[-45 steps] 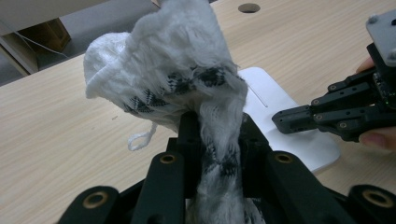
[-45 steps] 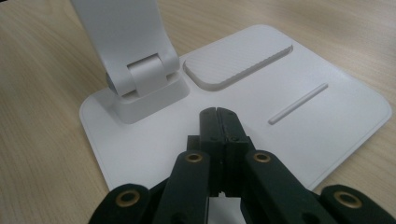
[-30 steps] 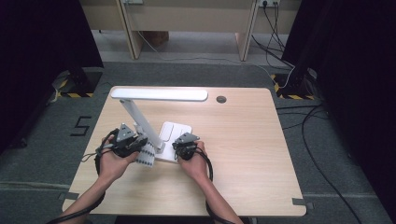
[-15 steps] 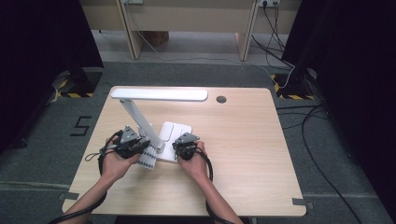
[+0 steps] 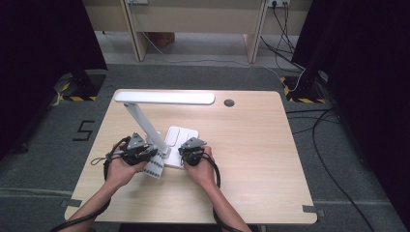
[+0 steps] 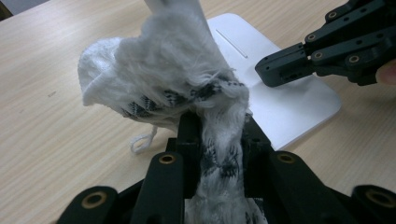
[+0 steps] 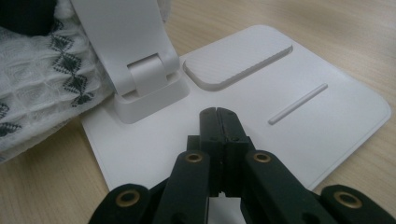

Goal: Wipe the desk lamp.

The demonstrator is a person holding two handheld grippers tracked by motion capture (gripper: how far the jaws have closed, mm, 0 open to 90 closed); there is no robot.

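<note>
Left gripper view puts my left gripper (image 6: 218,135) right in front of me, its two black jaws clamped on a white cloth (image 6: 163,74) with a dark woven pattern. The cloth runs down between the jaws and bunches up beyond their tips, pressed against the white arm of the desk lamp (image 6: 175,7). A loose thread hangs from the bunch down to the wooden table (image 6: 56,121). Farther off on the right I see my right gripper (image 6: 275,70), its tip over the lamp's flat white base (image 6: 299,107).

From the right gripper view, my right gripper (image 7: 218,119) has its jaws pressed together with nothing between them, and they rest on the lamp base (image 7: 327,121). Just ahead is the hinge block (image 7: 147,88) where the lamp arm rises from the base, with a raised ribbed pad (image 7: 236,58) and a thin slot (image 7: 297,103) beside it. The patterned cloth (image 7: 42,93) lies against the far side of the arm at the left edge.

Seen from the high view, my left gripper (image 5: 140,152) and right gripper (image 5: 192,151) sit on either side of the lamp's foot near my edge of the table (image 5: 251,145). The cloth (image 5: 153,166) hangs below the left one. The lamp arm (image 5: 140,121) slants up and away to the long lamp head (image 5: 164,98), which lies level over the table's far edge. A small round grommet (image 5: 228,102) sits in the tabletop beside the head's end.
</note>
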